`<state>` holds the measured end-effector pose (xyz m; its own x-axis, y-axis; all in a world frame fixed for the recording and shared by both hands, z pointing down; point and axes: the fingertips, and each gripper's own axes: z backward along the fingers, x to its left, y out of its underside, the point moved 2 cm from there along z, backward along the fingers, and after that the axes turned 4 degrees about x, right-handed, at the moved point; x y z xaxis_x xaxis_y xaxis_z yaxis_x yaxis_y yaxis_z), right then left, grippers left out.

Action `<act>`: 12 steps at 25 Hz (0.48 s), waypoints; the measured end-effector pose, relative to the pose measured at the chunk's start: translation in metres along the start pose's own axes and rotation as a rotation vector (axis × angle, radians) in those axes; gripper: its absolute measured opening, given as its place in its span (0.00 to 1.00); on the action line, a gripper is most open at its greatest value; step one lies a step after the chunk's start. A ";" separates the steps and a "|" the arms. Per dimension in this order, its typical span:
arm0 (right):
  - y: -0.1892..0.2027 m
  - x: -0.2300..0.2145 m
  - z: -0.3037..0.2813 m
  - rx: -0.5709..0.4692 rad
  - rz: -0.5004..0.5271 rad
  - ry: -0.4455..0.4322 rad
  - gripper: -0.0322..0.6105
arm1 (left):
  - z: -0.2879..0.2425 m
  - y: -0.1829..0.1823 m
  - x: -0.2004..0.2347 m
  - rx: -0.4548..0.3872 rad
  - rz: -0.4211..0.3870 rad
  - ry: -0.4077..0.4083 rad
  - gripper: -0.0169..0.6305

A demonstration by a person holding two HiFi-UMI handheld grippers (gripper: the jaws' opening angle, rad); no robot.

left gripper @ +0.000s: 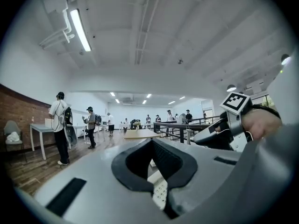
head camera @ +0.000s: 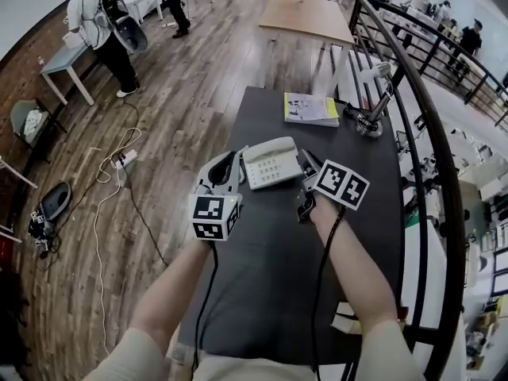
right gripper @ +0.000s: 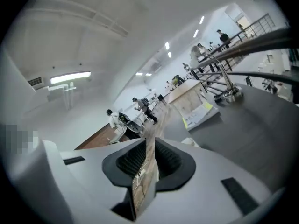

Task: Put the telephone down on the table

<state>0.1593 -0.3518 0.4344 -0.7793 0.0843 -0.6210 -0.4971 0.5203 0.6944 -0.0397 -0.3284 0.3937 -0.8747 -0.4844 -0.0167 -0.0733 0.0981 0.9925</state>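
Currently the white push-button telephone (head camera: 271,163) appears to lie flat on the dark grey desk (head camera: 349,236), about midway along it and nearer its left edge. I see the left gripper (head camera: 236,161) just beside the phone's left side, its jaws a narrow slit apart and pinching nothing; the keypad (left gripper: 160,192) shows through that slit. The right gripper (head camera: 308,169) sits just beside the phone's right side, jaws likewise slightly apart and empty. A white-and-yellow booklet (head camera: 311,109) lies near the far edge, and a silver desk lamp (head camera: 369,121) stands by the far right corner.
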 end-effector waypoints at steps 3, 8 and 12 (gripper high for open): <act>-0.014 0.038 0.043 -0.064 0.099 -0.070 0.12 | 0.030 -0.041 -0.003 -0.043 -0.039 -0.006 0.03; -0.028 0.092 0.119 -0.200 0.310 -0.141 0.10 | 0.086 -0.099 -0.025 -0.163 -0.109 0.028 0.03; -0.031 0.128 0.170 -0.311 0.516 -0.134 0.09 | 0.122 -0.123 -0.041 -0.193 -0.106 0.041 0.03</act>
<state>0.1397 -0.2125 0.2718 -0.9044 0.3754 -0.2026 -0.1723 0.1131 0.9785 -0.0533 -0.2147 0.2579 -0.8465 -0.5185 -0.1206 -0.0667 -0.1215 0.9904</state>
